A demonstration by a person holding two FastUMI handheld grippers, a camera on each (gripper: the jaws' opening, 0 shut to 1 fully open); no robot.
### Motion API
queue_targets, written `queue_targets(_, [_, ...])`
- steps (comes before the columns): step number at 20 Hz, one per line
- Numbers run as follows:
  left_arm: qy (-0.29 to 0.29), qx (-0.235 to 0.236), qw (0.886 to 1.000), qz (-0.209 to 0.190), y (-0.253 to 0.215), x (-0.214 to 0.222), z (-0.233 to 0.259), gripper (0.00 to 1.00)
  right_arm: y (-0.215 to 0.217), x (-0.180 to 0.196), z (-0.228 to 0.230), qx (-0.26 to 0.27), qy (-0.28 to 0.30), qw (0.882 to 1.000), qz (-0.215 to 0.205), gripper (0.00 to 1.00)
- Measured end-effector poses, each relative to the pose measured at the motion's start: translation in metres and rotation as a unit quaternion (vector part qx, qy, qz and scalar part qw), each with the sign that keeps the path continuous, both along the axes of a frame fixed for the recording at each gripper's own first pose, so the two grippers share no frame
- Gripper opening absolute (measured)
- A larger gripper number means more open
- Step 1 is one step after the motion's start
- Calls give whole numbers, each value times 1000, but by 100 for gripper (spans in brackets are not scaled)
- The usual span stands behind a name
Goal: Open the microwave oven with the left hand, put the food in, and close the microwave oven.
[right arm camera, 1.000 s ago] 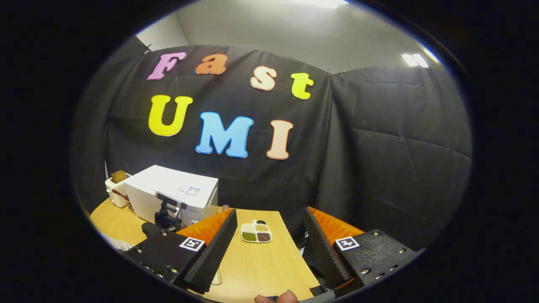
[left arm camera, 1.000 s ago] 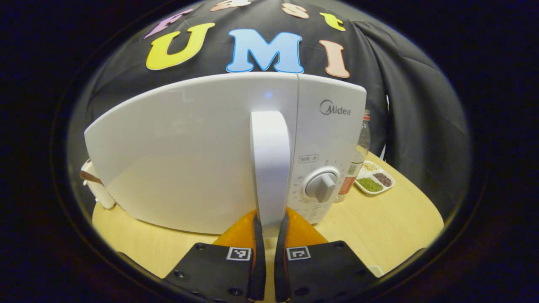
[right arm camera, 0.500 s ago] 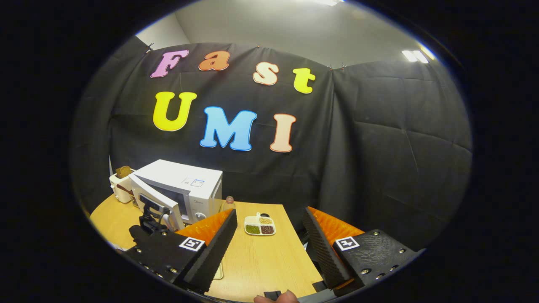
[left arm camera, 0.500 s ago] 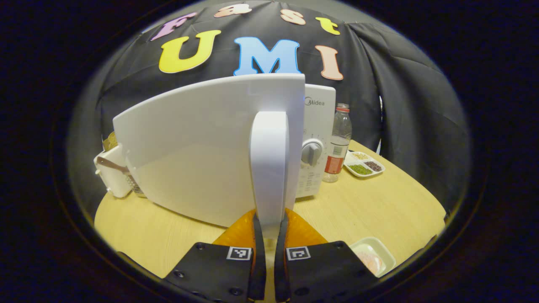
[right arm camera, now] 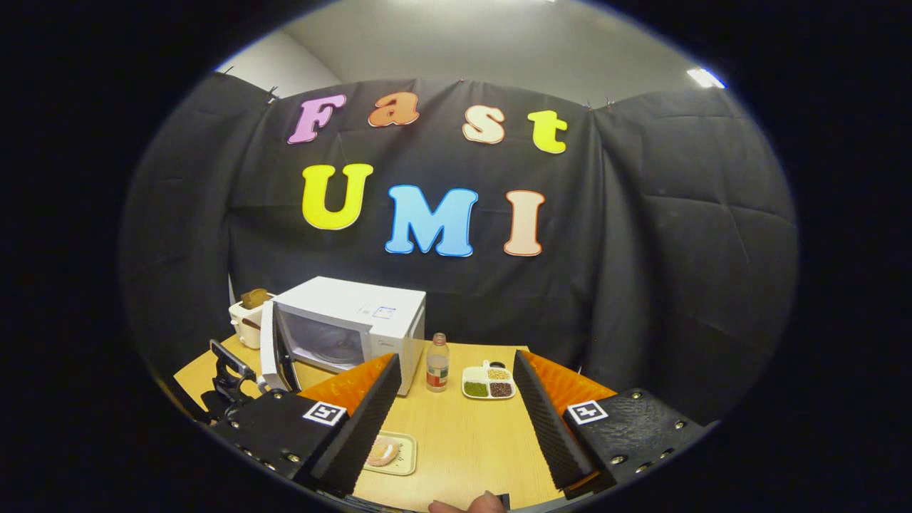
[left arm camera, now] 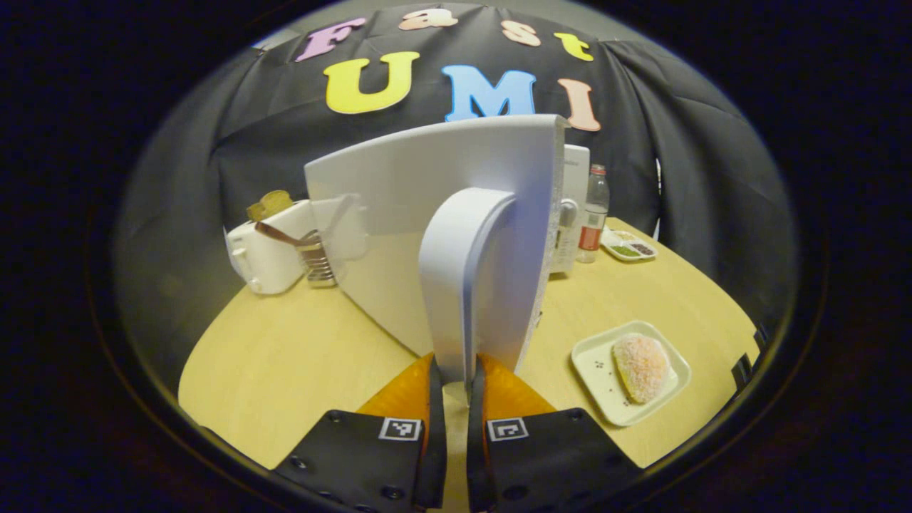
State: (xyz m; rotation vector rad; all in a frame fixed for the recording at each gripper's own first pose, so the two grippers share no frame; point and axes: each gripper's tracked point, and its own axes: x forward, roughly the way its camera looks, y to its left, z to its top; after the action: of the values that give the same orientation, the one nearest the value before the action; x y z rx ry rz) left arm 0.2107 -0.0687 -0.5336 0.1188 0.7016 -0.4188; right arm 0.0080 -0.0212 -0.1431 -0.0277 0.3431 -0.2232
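The white microwave (right arm camera: 356,324) stands at the back left of the table with its door (left arm camera: 427,228) swung wide open, so the cavity (right arm camera: 324,340) shows. My left gripper (left arm camera: 454,369) is shut on the foot of the door's white handle (left arm camera: 459,278); in the right gripper view it (right arm camera: 226,370) sits left of the door's edge (right arm camera: 268,349). The food, a pinkish crumbed piece (left arm camera: 641,358), lies on a small white plate (left arm camera: 595,367) to the right of the door, and shows again as plate (right arm camera: 401,459) and food (right arm camera: 382,451). My right gripper (right arm camera: 456,358) hangs open over the table's near side with nothing between its fingers.
A white toaster (left arm camera: 267,249) with bread and a metal rack (left arm camera: 317,260) stand left of the microwave. A clear bottle (right arm camera: 437,363) and a sectioned dish of beans (right arm camera: 488,382) sit right of it. The wooden table (left arm camera: 285,370) has bare room in front.
The left gripper has pulled the door from nearly closed to wide open, swinging it leftward. The plate of food has come into sight. The right gripper stayed open and turned slightly.
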Motion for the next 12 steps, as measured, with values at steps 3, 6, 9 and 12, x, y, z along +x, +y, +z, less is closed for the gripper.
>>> queue_targets(3, [16,19,998,55,59,-2,-3,20,5,2,-13,16,3,1000,25,97])
queue_targets(6, [36,-7,995,90,101,-5,-8,19,16,7,-38,41,14,998,45,97])
queue_targets(9, [54,-43,993,93,121,-1,-9,19,25,9,-58,56,44,996,49,97])
queue_targets(12, [58,-63,993,84,150,1,-11,17,46,12,-78,83,69,993,41,96])
